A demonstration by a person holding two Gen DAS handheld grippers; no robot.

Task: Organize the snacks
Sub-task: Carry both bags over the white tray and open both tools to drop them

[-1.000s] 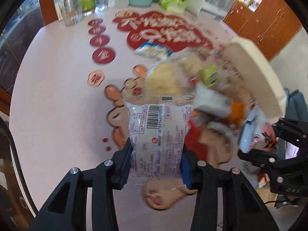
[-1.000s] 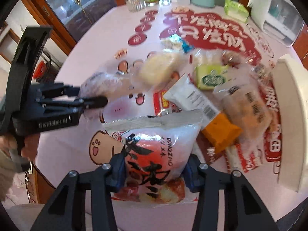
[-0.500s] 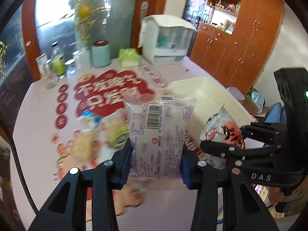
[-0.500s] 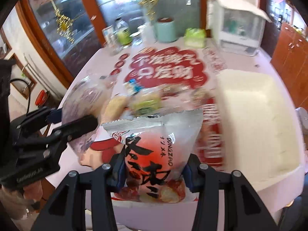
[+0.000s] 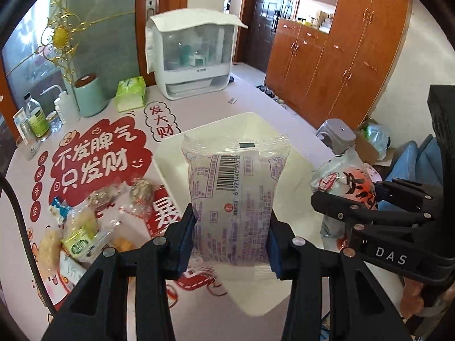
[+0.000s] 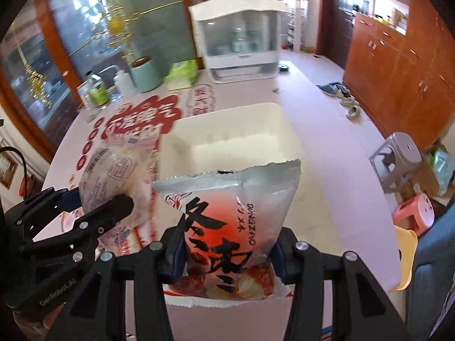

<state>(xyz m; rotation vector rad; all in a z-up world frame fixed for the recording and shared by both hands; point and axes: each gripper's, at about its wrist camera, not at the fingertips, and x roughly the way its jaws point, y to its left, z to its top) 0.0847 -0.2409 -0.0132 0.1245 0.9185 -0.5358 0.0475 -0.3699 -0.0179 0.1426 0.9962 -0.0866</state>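
Claws both grip snacks above the white tray (image 6: 182, 130): left claw (image 5: 230, 227) clamps the clear barcoded packet (image 5: 236, 199), right claw (image 6: 227, 253) the red-printed bag (image 6: 227, 221), side by side over the near rim.

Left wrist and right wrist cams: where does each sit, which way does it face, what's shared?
Left wrist: on the left gripper, facing forward along its fingers at the clear barcode packet it clamps, above the white tray; the right gripper shows at right.
Right wrist: on the right gripper, facing its red-printed packet over the tray; the left gripper shows at left.
Shared: both packets, tray, white cabinet, red-printed tablecloth.
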